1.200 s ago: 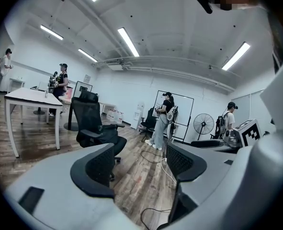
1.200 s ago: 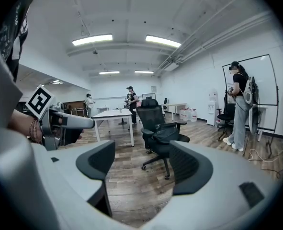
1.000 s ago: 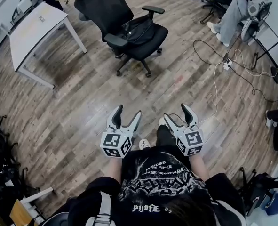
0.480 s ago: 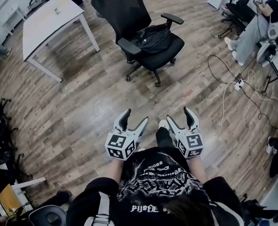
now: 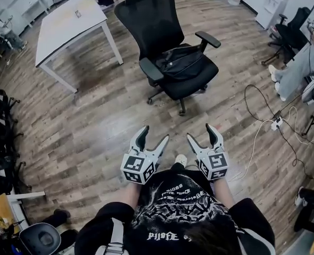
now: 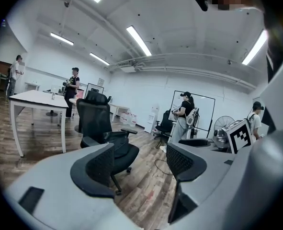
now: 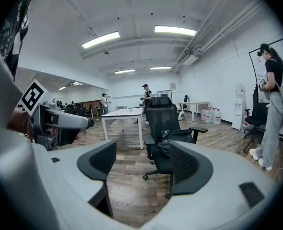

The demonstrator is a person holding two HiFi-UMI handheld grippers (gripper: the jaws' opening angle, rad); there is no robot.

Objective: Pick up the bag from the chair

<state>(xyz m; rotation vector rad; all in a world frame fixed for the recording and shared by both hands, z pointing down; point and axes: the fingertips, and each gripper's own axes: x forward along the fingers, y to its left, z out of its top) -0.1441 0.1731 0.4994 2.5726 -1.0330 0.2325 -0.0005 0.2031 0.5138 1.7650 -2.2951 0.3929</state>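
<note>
A wooden floor [image 5: 93,121] is seen across the whole head view. A white table [image 5: 66,28] is placed at eleven o'clock. A black office chair [image 5: 157,25] is set at twelve o'clock, and the black bag [image 5: 180,62] is laid on its seat (between the armrests). Near six o'clock, the left gripper [image 5: 153,134] and right gripper [image 5: 201,132] are held side by side, jaws spread, nothing between them.

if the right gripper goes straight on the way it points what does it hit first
Likely the office chair, near the seat with the bag; only wood floor lies between, depth unclear.
</note>
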